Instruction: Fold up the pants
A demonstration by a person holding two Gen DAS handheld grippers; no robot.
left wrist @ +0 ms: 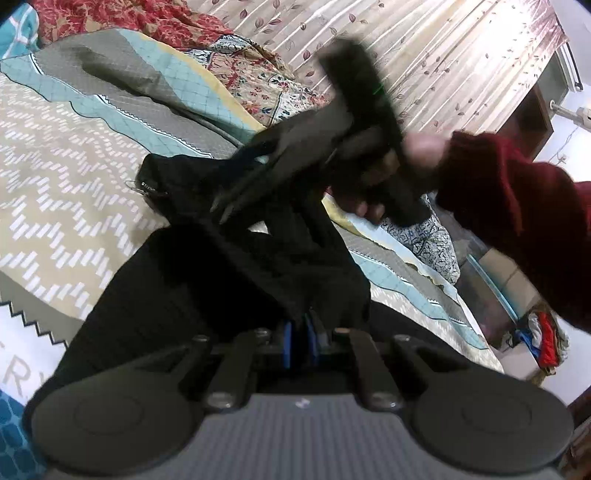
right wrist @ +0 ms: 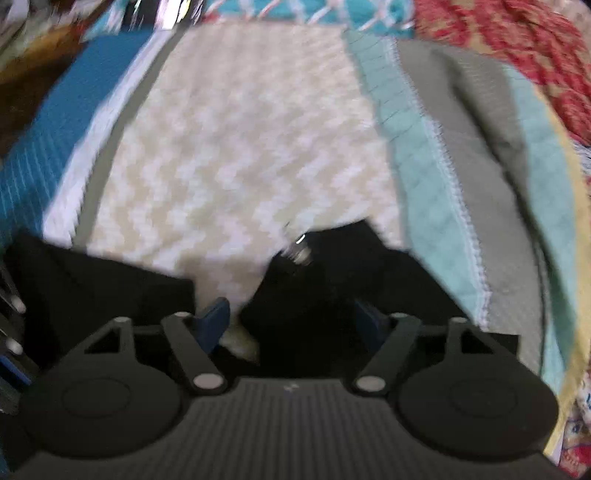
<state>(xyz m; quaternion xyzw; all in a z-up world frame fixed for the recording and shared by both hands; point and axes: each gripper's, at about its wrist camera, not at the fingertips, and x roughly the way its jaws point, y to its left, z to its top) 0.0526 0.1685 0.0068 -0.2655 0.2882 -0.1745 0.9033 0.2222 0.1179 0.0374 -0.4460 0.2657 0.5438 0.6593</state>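
Observation:
The black pants [left wrist: 207,280] hang bunched above the bed. My left gripper [left wrist: 300,332] is shut on a fold of the pants, its blue pads pressed together with cloth between them. In the left wrist view my right gripper [left wrist: 221,210], blurred and held by a hand in a red sleeve, reaches into the waist end of the pants. In the right wrist view my right gripper [right wrist: 291,325] is open, its blue pads [right wrist: 216,321] wide apart, with the black pants [right wrist: 321,291] and a metal button [right wrist: 301,253] lying between them.
A bedspread with a beige chevron panel [right wrist: 236,147] and teal and grey bands [left wrist: 122,99] covers the bed. Red floral cloth [left wrist: 110,18] and patterned quilts lie at the far side. A curtain [left wrist: 424,55] hangs behind. Clutter sits on the floor [left wrist: 543,339] at the right.

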